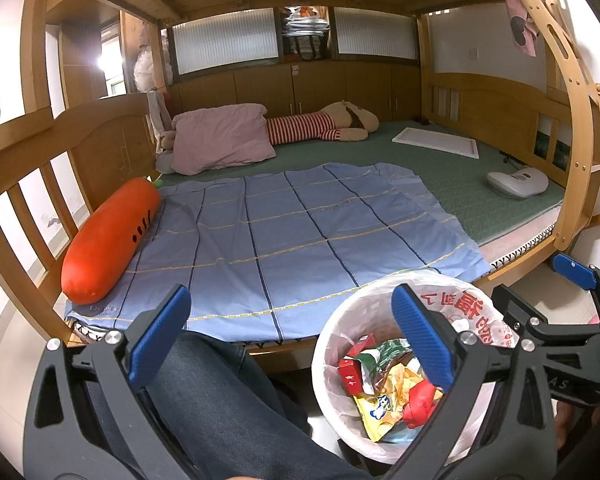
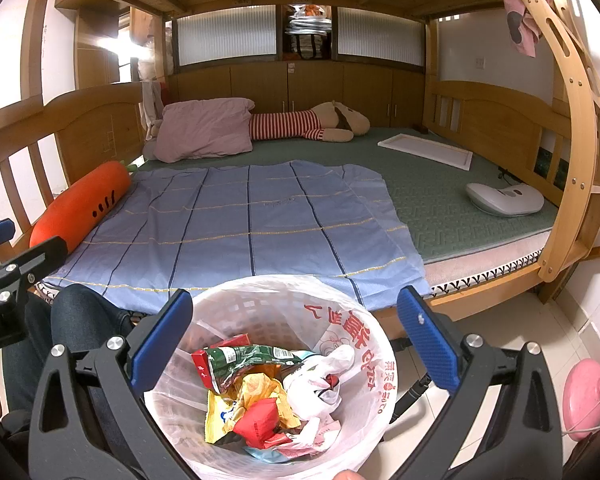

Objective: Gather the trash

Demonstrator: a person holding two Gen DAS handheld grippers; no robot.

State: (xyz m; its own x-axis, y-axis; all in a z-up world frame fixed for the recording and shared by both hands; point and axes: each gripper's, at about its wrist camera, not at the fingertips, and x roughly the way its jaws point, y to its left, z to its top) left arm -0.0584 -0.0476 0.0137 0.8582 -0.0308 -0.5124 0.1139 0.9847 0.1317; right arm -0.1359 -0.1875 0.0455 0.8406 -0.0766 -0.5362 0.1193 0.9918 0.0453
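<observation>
Left wrist view: the left gripper [image 1: 292,344] stands with its jaws wide apart and nothing between them. The bin [image 1: 380,452], lined with a white bag, sits on the floor to the right of this gripper and below it, its right finger overlapping the bin's mouth. Wrappers [image 1: 384,384] lie heaped inside. The right gripper [image 1: 540,288] shows at the far right edge, also spread. A leg [image 1: 212,392] in dark jeans fills the near left.

Right wrist view: the right gripper [image 2: 296,340], jaws apart and empty, hangs directly over the bin [image 2: 260,304]; it is the nearer of the two. Beyond lies the bed [image 2: 440,200], with a blue sheet [image 2: 240,224], carrot pillow [image 2: 80,204] at left and white pad [image 2: 504,198] at right. No loose trash shows on the sheet.
</observation>
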